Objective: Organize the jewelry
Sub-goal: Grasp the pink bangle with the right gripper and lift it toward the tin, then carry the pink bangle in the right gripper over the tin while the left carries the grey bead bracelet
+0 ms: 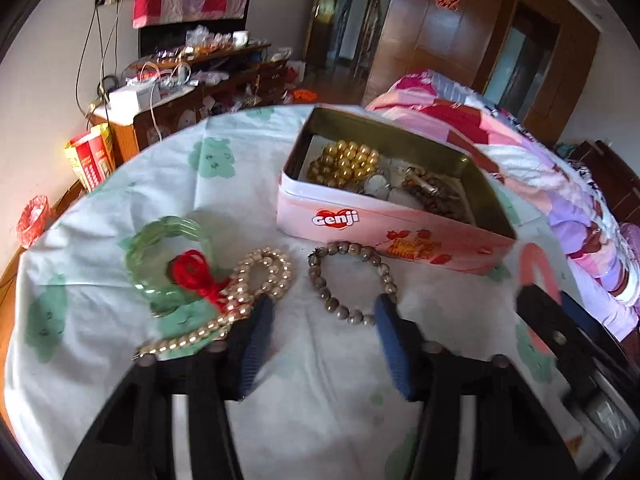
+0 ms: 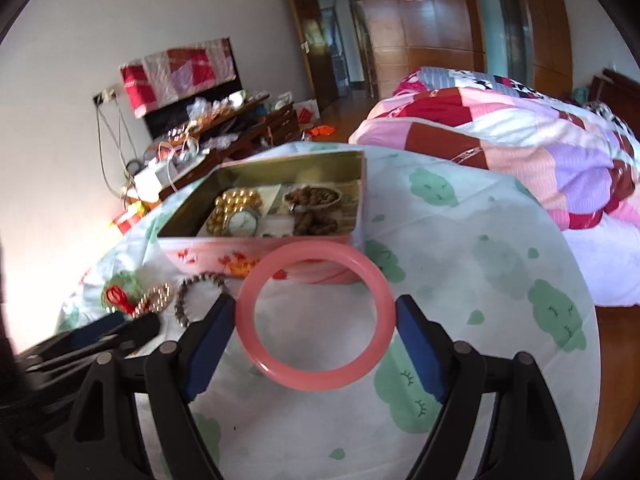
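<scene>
Pink bangle [image 2: 307, 316] — a smooth, translucent, salmon-pink ring of round section, unadorned. It stands between the fingers of the right gripper [image 2: 316, 312]; its left edge touches the left pad, while a narrow gap shows at the right pad, so whether it is truly clamped cannot be told. The white cloth [image 2: 460, 248] with green motifs shows through its centre.

Tin [image 1: 384, 236] — pink, rectangular, lidless, marked "Genji", gold-lined, standing on the cloth behind the bangle. It holds a cluster of gold beads [image 1: 346, 162], a small watch face [image 1: 376, 186] and dark brown beaded strands [image 1: 432, 194].

Loose on the cloth in front of the tin:
- grey-brown bead bracelet [image 1: 350, 280], a closed loop of matte round beads, its near edge just beside the right fingertip of the left gripper [image 1: 326, 310];
- pearl-coloured bead strand [image 1: 248, 284], several rows, looped, trailing toward the left fingertip;
- green translucent bangle [image 1: 160, 256], ridged, tied with a red cord [image 1: 194, 272], touching the pearl strand.

Left gripper — jaws apart, nothing between them, over bare cloth.
</scene>
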